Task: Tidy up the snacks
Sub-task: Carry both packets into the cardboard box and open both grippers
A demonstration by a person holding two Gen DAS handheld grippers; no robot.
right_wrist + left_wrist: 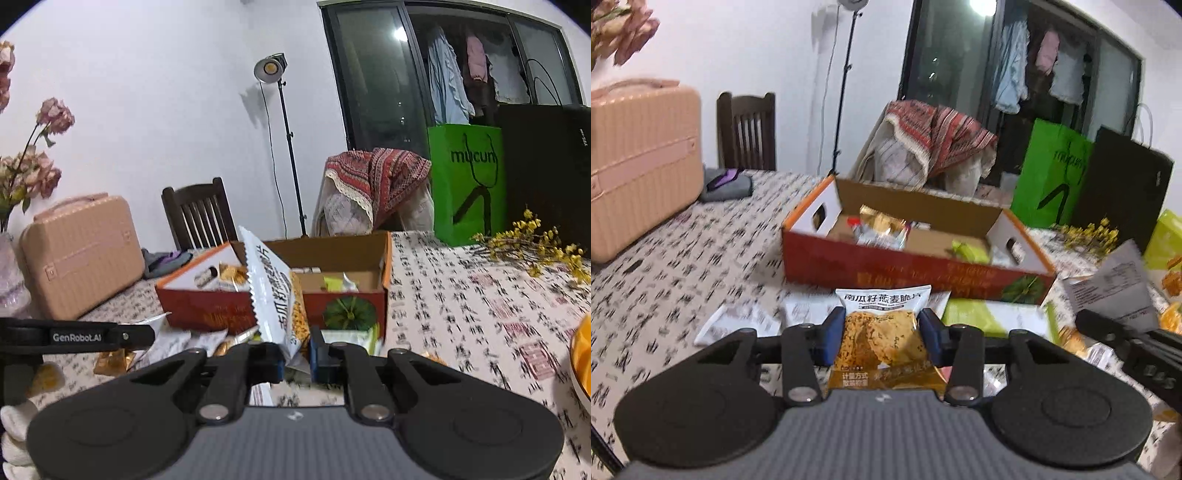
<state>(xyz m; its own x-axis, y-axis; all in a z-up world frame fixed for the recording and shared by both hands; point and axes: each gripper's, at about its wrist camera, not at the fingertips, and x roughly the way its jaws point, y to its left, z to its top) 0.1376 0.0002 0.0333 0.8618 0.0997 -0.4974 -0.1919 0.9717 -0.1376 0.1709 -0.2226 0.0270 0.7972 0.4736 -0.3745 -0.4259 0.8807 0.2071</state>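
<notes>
My left gripper (882, 325) is shut on a pumpkin-seed oat crisp packet (884, 339), held above the table in front of the red cardboard box (886, 269). The box holds several snack packets (882, 227). My right gripper (297, 354) is shut on a similar white and orange crisp packet (275, 295), tilted upright, in front of the same box (207, 310). In the left wrist view the right gripper's packet (1115, 280) and a black finger (1108, 326) show at right. Loose packets (982, 314) lie on the table before the box.
A pink suitcase (639, 162), a dark chair (199, 214), a green bag (469, 184), a black bag (546, 166), yellow flowers (532, 247) and an orange bowl (581, 354) stand around the patterned tablecloth (461, 295). A cloth-draped chair (931, 147) is behind the box.
</notes>
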